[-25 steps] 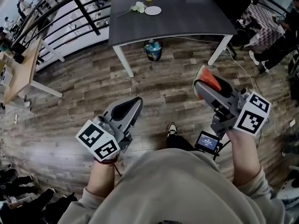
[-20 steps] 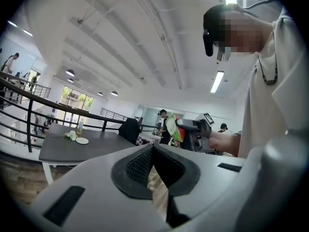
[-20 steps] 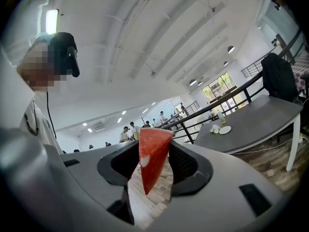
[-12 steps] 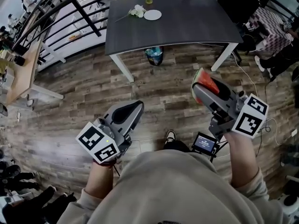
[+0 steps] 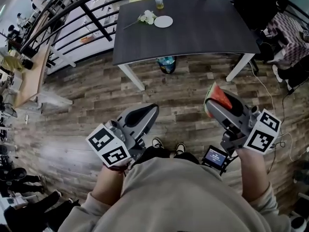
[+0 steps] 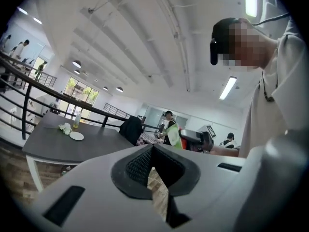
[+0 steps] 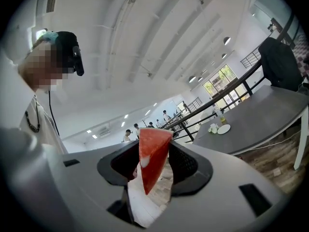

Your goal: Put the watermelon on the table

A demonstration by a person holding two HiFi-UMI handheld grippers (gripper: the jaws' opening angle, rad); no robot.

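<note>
The watermelon [image 5: 218, 94] is a red wedge with a green rind, and my right gripper [image 5: 211, 100] is shut on it above the wooden floor. In the right gripper view the wedge [image 7: 150, 161] stands point-down between the dark pads of that gripper [image 7: 153, 151]. My left gripper [image 5: 151, 109] is held level at the left, its jaws shut together with nothing between them, as the left gripper view [image 6: 153, 148] also shows. The dark grey table [image 5: 203, 30] stands ahead, apart from both grippers, and also appears in both gripper views [image 6: 48, 146] [image 7: 263, 122].
A white plate [image 5: 163, 21], white flowers [image 5: 147, 17] and a bottle [image 5: 159, 0] sit at the table's far left. A bin [image 5: 167, 64] stands under it. A black railing [image 5: 77, 13] runs behind, a wooden desk [image 5: 30, 76] is left, and a dark-draped chair [image 5: 256, 4] and cables [image 5: 260, 88] are right.
Both grippers have travelled forward with the person, and the table sits a little nearer and lower in the view. The watermelon stays in the right gripper.
</note>
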